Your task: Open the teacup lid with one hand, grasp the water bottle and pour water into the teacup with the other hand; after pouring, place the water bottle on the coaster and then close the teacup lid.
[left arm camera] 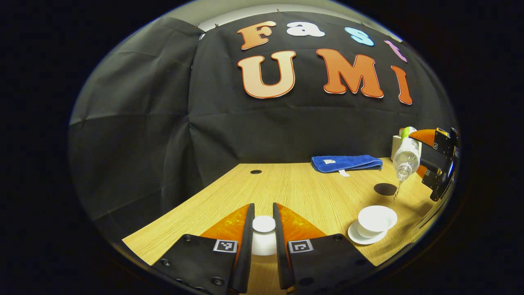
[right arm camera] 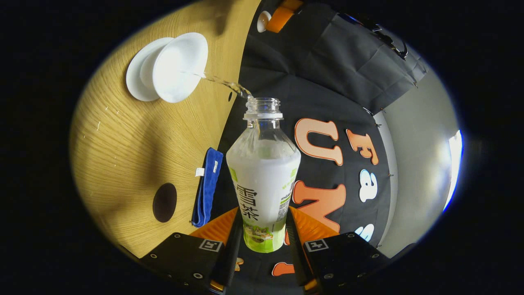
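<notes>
White lid [left arm camera: 263,233] gripped; right claw [right arm camera: 262,229] clamps bottle [right arm camera: 263,180].

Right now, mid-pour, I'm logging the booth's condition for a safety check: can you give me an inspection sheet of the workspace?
Surface: wooden table, dry as far as can be seen.
Job's things: water bottle tipped, stream running into the open teacup on its saucer; teacup lid held off the cup; dark coaster bare.
Clutter: folded blue towel near the back edge; a white container behind the bottle.
Grippers: left hand-held gripper shut on the lid; right hand-held gripper shut on the bottle.
Cables: nothing seen.
Surroundings: black cloth wall.
</notes>
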{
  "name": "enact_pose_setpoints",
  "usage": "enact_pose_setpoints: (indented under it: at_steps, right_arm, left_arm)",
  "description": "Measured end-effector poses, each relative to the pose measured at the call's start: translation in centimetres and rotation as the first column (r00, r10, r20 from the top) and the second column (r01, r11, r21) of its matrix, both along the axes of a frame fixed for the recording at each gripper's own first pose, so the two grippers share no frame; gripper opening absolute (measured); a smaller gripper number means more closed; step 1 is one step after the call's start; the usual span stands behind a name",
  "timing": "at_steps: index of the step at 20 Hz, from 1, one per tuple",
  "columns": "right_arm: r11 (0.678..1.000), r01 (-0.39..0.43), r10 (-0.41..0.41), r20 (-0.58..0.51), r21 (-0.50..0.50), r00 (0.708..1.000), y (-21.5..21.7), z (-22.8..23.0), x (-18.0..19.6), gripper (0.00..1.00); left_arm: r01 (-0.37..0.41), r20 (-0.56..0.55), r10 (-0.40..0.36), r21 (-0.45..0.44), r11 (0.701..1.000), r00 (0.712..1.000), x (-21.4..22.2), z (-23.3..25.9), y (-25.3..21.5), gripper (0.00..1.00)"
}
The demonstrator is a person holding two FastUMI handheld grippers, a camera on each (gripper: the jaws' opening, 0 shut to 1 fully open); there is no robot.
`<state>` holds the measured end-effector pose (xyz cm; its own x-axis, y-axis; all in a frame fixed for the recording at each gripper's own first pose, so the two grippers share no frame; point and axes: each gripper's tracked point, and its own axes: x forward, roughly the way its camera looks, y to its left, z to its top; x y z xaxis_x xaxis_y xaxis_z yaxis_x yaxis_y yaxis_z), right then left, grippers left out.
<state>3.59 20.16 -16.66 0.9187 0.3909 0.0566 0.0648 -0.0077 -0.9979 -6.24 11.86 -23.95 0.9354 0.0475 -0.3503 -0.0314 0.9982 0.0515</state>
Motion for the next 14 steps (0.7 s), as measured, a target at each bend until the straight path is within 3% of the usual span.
enact_pose_setpoints:
  at_steps: [14]
  right_arm:
    - [0.998, -0.036, 0.041, 0.104, -0.044, 0.994, 0.9, 2.7, 0.0, 0.58]
  left_arm:
    - [0.006, -0.006, -0.006, -0.015, 1.000, 1.000, 0.0, 0.0, 0.0, 0.31]
